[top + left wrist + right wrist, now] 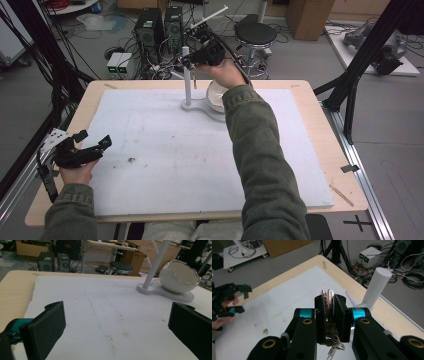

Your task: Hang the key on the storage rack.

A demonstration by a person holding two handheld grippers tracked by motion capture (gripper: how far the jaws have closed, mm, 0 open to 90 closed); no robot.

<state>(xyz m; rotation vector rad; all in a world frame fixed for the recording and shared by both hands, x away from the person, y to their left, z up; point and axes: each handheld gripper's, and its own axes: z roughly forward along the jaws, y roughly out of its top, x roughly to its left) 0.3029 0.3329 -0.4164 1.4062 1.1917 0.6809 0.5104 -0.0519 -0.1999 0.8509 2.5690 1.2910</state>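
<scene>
Right tool [329,315] raised beside the post [377,282], clamping keys [327,300].

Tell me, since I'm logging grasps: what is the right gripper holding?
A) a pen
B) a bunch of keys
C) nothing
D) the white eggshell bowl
B: in the right gripper view the right gripper is shut on keys, their ring hanging below.

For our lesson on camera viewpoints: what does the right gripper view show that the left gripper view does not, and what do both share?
Right gripper view alone: the right gripper shut on a bunch of keys, their key ring hanging below the jaws, and the left gripper in a hand farther off.

Left gripper view alone: the white eggshell-shaped bowl on the stand's base, and the left gripper's wide-open jaws.

Both: the white mat and the stand's white post.
</scene>
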